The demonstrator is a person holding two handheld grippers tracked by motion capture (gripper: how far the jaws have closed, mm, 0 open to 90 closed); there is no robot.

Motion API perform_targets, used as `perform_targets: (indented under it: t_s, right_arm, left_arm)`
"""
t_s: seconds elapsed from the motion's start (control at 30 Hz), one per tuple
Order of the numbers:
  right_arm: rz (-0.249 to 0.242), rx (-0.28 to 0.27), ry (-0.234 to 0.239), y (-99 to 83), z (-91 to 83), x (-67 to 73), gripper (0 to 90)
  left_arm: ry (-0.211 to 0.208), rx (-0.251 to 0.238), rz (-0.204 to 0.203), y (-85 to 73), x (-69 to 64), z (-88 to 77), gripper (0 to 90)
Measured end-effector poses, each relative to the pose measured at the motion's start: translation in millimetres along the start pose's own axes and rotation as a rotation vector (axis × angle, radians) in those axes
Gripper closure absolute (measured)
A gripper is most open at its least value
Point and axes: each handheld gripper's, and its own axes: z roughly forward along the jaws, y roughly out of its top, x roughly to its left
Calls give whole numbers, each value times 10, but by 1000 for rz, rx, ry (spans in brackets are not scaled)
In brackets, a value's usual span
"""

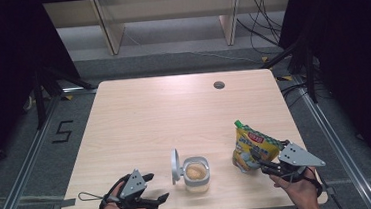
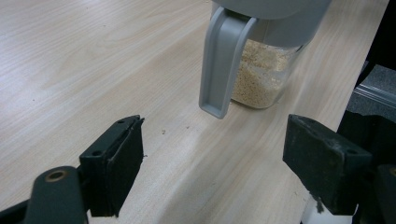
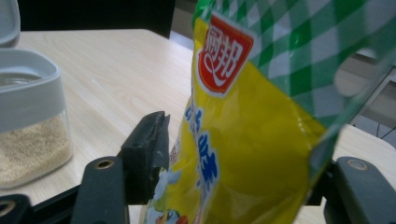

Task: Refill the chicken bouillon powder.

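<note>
A clear container (image 1: 197, 174) with beige granules stands near the table's front edge, its grey lid (image 1: 175, 165) flipped open to the left. In the left gripper view the container (image 2: 264, 70) is just ahead, beyond my left gripper (image 2: 215, 135), which is open and holds nothing. That left gripper (image 1: 159, 187) rests left of the container. A yellow bag with a green checked top (image 1: 249, 145) stands tilted to the container's right. My right gripper (image 1: 262, 162) is shut on the bag (image 3: 247, 140), one jaw on each side. The container (image 3: 28, 126) shows at the left of the right gripper view.
The light wooden table (image 1: 174, 115) has a round cable hole (image 1: 218, 85) at the back right. Wooden shelving (image 1: 166, 15) and loose cables (image 1: 263, 28) lie on the floor beyond the table. Dark curtains flank both sides.
</note>
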Motion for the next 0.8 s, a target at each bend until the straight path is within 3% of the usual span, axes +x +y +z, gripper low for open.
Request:
perform_targets:
  t_s: [0.03, 0.07, 0.1, 0.23, 0.27, 0.33, 0.37, 0.53, 0.57, 0.6, 0.67, 0.7, 0.73, 0.8]
  right_arm:
    - [3, -6, -11, 18, -36, 10, 358]
    - [40, 23, -3, 25, -67, 39, 344]
    - [49, 9, -39, 24, -81, 39, 329]
    - [124, 41, -16, -1, -145, 57, 299]
    - [136, 43, -32, -11, -174, 67, 291]
    - [138, 55, -28, -27, -198, 70, 288]
    - [176, 81, -39, -47, -235, 83, 280]
    - [215, 124, -42, -114, -296, 75, 264]
    - [200, 117, -44, -128, -302, 64, 264]
    - [226, 130, -40, -137, -317, 82, 261]
    - [226, 139, -22, -155, -341, 88, 258]
    - [223, 140, -17, -167, -346, 89, 254]
    - [251, 145, -20, -167, -364, 120, 251]
    - [229, 148, -16, -184, -381, 109, 250]
  left_arm:
    - [-1, 0, 12, 1, 7, 0, 197]
    - [-1, 0, 12, 1, 7, 0, 196]
    - [-1, -1, 12, 1, 7, 1, 196]
    - [0, 7, 11, 5, 10, -8, 196]
    - [6, 9, -25, -1, -11, -10, 196]
    - [8, 25, 2, 1, 20, -18, 196]
    - [2, 8, -19, 2, 6, -8, 196]
    - [-2, 8, -20, 14, 9, -7, 196]
    - [-1, 9, -17, 13, 18, -7, 196]
    - [2, 5, -25, 10, 18, -4, 196]
    - [16, 8, -2, 20, 33, -16, 196]
    - [18, 11, -10, 20, 33, -19, 196]
    - [11, 3, -27, 16, 27, -14, 196]
    - [16, 6, -24, 14, 33, -17, 196]
